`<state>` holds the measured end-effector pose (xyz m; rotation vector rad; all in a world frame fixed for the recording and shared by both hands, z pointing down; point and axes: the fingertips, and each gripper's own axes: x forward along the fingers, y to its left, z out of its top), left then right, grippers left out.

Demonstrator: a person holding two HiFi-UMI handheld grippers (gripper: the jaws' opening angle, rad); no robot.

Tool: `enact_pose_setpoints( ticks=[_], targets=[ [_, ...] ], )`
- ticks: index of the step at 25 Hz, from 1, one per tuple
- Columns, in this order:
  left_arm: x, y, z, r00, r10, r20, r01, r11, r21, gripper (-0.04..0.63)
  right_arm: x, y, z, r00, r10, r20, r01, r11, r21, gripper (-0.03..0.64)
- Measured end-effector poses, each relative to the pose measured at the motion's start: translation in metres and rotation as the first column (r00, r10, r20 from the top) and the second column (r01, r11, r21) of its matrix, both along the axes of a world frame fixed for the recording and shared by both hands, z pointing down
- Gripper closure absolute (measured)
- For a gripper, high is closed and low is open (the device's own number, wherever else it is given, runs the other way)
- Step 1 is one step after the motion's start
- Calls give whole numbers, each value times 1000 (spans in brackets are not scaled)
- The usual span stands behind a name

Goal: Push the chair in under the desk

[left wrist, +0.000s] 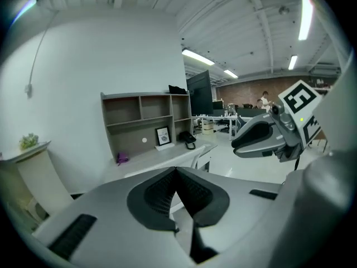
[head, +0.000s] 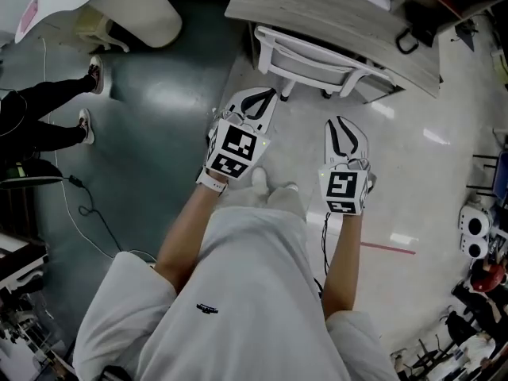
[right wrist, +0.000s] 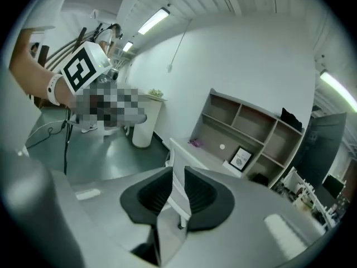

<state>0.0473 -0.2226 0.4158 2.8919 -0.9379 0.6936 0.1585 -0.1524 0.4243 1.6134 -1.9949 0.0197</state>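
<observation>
In the head view the white chair (head: 305, 60) stands at the top with its seat under the pale wooden desk (head: 333, 18). Both grippers hover over the floor a little short of the chair's back, touching nothing. My left gripper (head: 266, 95) is shut, tips meeting, and empty; its own view shows the pads pressed together (left wrist: 177, 169), with the chair (left wrist: 199, 159) and desk (left wrist: 162, 156) beyond. My right gripper (head: 343, 121) stands a little further from the chair. Its jaws (right wrist: 177, 172) keep a narrow gap with nothing in it; the chair (right wrist: 179, 197) shows through the gap, far behind.
Another person's feet (head: 87, 101) stand at the left beside a floor cable (head: 87, 213). A white rounded pedestal (head: 139, 14) sits at the top left. The desk carries a shelf unit (left wrist: 145, 121), a framed picture (left wrist: 162, 135) and a black phone (left wrist: 187, 139). Clutter crowds the right edge.
</observation>
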Motion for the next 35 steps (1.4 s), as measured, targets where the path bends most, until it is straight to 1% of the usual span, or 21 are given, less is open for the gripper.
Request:
enact_pose_setpoints(
  ticks=[2, 4, 9, 13, 17, 21, 26, 31, 35],
  targets=[
    [-16, 9, -1, 1000, -15, -8, 15, 1000, -22, 588, -5, 12, -2, 999, 29, 29, -28, 1000, -1, 538],
    [-27, 18, -2, 1000, -21, -10, 21, 999, -26, 588, -10, 21, -11, 998, 49, 49, -50, 999, 21, 537],
    [-51, 42, -9, 998, -50, -46, 48, 998, -47, 588, -18, 41, -39, 989, 92, 114, -101, 992, 76, 545],
    [-62, 61, -25, 994, -60, -93, 55, 997, -53, 588, -19, 53, -71, 984, 110, 139, -130, 982, 140, 566],
    [-71, 76, -41, 986, -76, -146, 68, 996, -59, 588, -20, 65, -97, 979, 122, 163, -154, 968, 198, 603],
    [-76, 81, -62, 978, -85, -192, 79, 996, -40, 588, -23, 77, -106, 975, 119, 186, -157, 966, 206, 603],
    [-79, 85, -74, 971, -87, -224, 83, 996, -25, 588, -33, 88, -106, 973, 102, 208, -148, 964, 221, 604],
    [-83, 93, -73, 966, -92, -243, 88, 996, -28, 588, -35, 99, -102, 955, 106, 277, -175, 956, 237, 604],
    [-84, 100, -67, 961, -95, -261, 89, 995, -33, 588, -41, 104, -96, 960, 104, 260, -166, 958, 232, 604]
  ],
)
